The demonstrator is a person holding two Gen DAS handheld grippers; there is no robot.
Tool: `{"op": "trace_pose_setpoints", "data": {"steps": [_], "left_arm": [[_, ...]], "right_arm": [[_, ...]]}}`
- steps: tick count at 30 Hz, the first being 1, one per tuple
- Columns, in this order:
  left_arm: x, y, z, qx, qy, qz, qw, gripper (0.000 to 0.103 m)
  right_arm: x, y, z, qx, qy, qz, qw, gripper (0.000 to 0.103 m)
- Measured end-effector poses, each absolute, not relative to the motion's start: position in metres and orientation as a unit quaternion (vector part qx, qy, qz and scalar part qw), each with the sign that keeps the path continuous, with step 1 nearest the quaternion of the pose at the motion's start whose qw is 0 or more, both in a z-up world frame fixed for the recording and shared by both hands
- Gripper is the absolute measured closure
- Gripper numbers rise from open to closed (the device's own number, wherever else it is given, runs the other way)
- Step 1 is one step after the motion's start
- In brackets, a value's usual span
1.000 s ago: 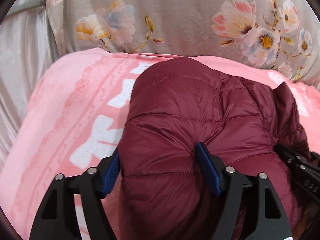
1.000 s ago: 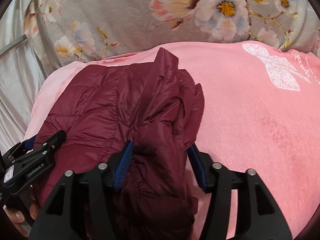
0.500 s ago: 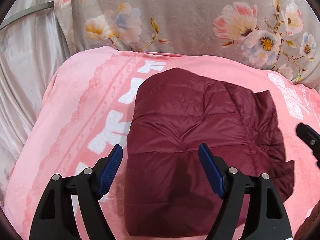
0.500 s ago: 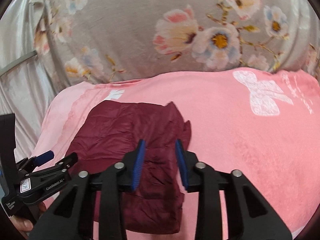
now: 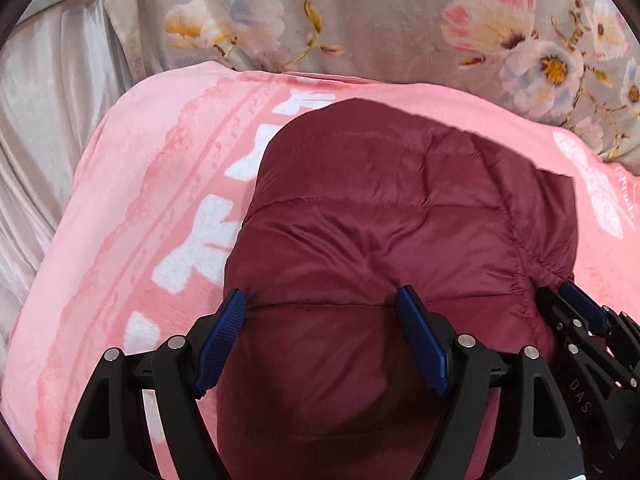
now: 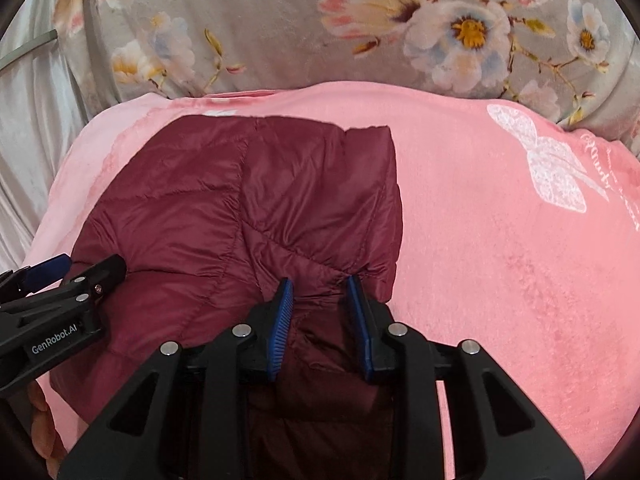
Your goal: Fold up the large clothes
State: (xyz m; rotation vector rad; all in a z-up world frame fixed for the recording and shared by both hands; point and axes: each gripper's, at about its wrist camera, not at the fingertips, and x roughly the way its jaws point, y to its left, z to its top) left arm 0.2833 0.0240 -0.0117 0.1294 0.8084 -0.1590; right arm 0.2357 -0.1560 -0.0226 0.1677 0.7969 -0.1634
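Observation:
A maroon quilted jacket (image 5: 380, 208) lies folded into a rough rectangle on a pink blanket (image 5: 132, 208). My left gripper (image 5: 322, 306) stands open over the jacket's near left part. Its blue pads straddle a wide bulge of fabric, the left pad at the jacket's edge. My right gripper (image 6: 318, 292) sits at the near right corner of the jacket (image 6: 248, 200), its narrow jaws pinching a small fold of fabric. Each gripper shows in the other's view: the right gripper (image 5: 560, 292) at the jacket's right edge, the left gripper (image 6: 80, 266) at its left.
The pink blanket (image 6: 500, 260) with white bow prints spreads to the right of the jacket. A grey floral cover (image 6: 280, 28) rises behind it, and pale satin fabric (image 5: 44, 120) hangs at the left. A person's fingers (image 6: 40, 420) show under the left gripper's handle.
Half a second ago both grippers hung back from the flattened jacket. Both have now come down onto its near edge. The right jaws narrowed from a wide hold one second ago.

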Motion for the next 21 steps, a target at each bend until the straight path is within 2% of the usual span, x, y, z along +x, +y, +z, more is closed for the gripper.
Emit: {"op": "trace_pose_setpoints", "data": {"steps": [21], "left_arm": [[0.284, 0.016, -0.037, 0.070, 0.349, -0.060, 0.933, 0.019]], "right_arm": [[0.237, -0.151, -0.042, 0.079, 0.378, -0.087, 0.918, 0.076]]}}
